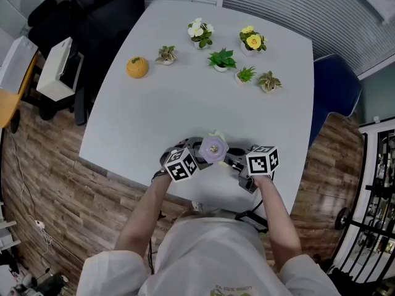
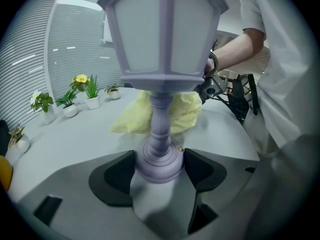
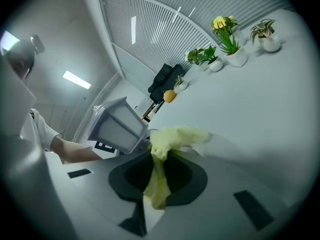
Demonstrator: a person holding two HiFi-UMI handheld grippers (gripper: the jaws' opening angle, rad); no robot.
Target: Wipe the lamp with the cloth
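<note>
Lilac lamp (image 1: 213,148) stands at the 6 o'clock edge of the table (image 1: 185,73) in head view, w/ L gripper (image 1: 196,155) at its 8 and R gripper (image 1: 234,159) at its 4.

Left gripper view: jaws clamped on lamp base. Yellow cloth (image 2: 186,111) is bunched behind the stem at 12 o'clock.

Right gripper view: jaws pinched shut on cloth, free end bunched past the tips. Lamp head is just beside it at 9 o'clock.

A pale grey table (image 1: 185,110) carries six small potted plants (image 1: 222,59) and an orange pumpkin-shaped ornament (image 1: 137,67), all well beyond the left gripper (image 1: 199,152).
</note>
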